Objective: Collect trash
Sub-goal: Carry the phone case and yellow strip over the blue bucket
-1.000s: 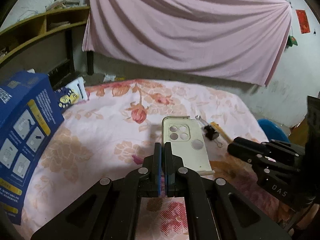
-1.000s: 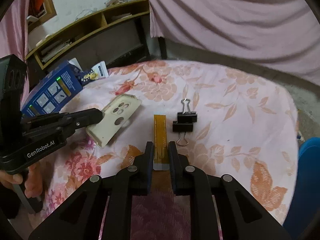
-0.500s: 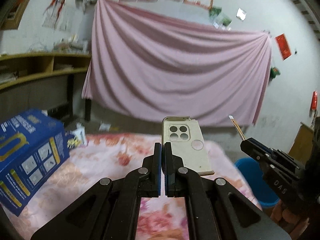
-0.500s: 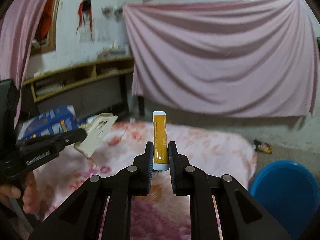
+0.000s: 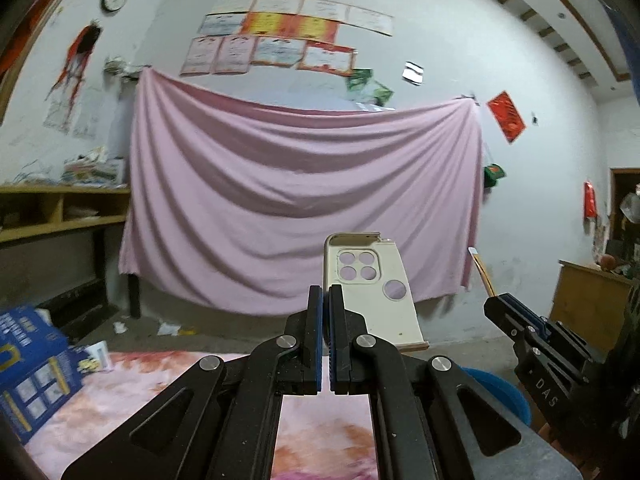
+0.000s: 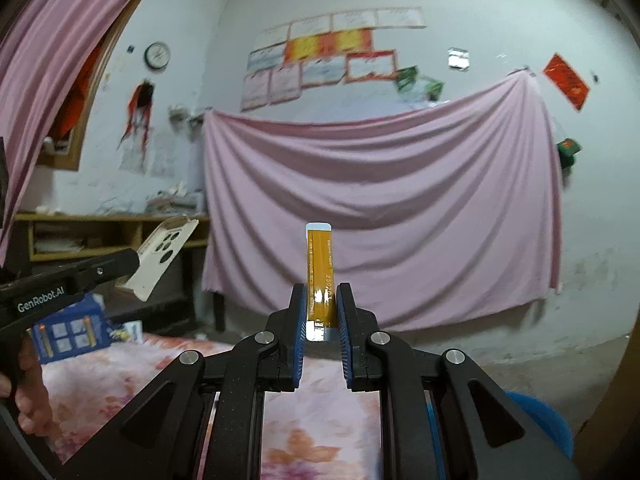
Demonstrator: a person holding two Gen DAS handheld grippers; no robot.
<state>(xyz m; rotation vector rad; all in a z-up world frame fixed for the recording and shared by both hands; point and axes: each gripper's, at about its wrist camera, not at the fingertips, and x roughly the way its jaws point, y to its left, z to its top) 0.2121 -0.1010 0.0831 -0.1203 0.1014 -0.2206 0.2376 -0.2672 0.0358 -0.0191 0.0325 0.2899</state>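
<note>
Both grippers loaded, raised level above the bed.
My left gripper (image 5: 325,294) pinches the phone case (image 5: 370,280) edge; right gripper (image 6: 322,294) clamps the orange strip (image 6: 319,268) upright, facing the pink sheet (image 5: 304,200).

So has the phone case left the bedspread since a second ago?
Yes. The phone case, clamped in the left gripper, has risen off the floral bedspread and now shows against the pink curtain.

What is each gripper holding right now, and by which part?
Left gripper: cream plastic phone case, pinched at its lower left edge. Right gripper: orange flat ribbon strip, by its lower end.
</note>
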